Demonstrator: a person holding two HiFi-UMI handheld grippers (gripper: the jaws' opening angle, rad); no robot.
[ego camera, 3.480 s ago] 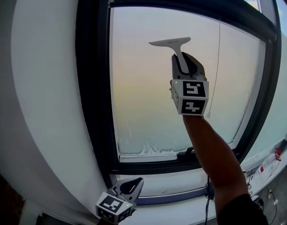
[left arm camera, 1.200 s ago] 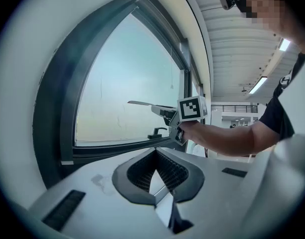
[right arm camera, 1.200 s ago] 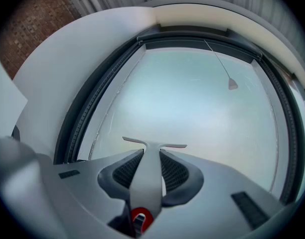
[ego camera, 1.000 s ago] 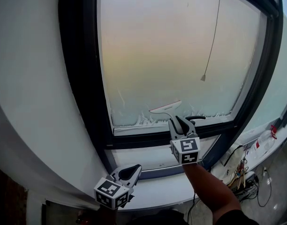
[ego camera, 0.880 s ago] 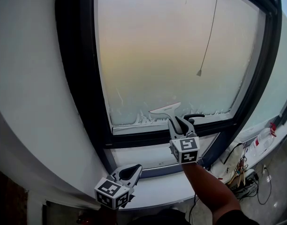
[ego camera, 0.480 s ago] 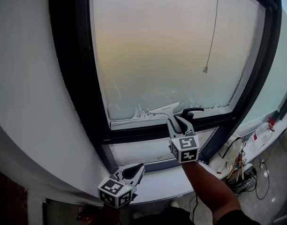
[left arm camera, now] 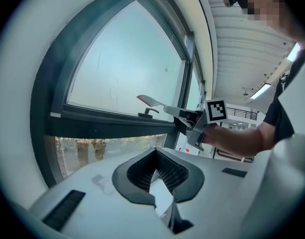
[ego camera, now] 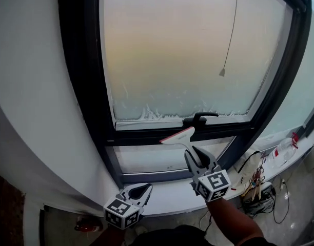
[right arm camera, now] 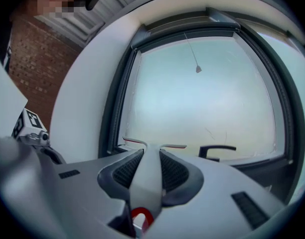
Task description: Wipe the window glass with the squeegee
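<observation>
A dark-framed window (ego camera: pixel 80 86) with frosted, softly glowing glass (ego camera: pixel 188 50) fills the centre, a white wall (ego camera: pixel 28 111) at left, a white sill (ego camera: pixel 170 201) below.

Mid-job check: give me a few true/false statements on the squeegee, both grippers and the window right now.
1. The right gripper is shut on the squeegee handle. True.
2. The squeegee blade is pressed on the frosted pane. False: it sits lower, in front of the dark frame below the window handle.
3. The left gripper holds a cloth. False: its jaws are together with nothing between them.
4. A cord hangs in front of the glass. True.
</observation>
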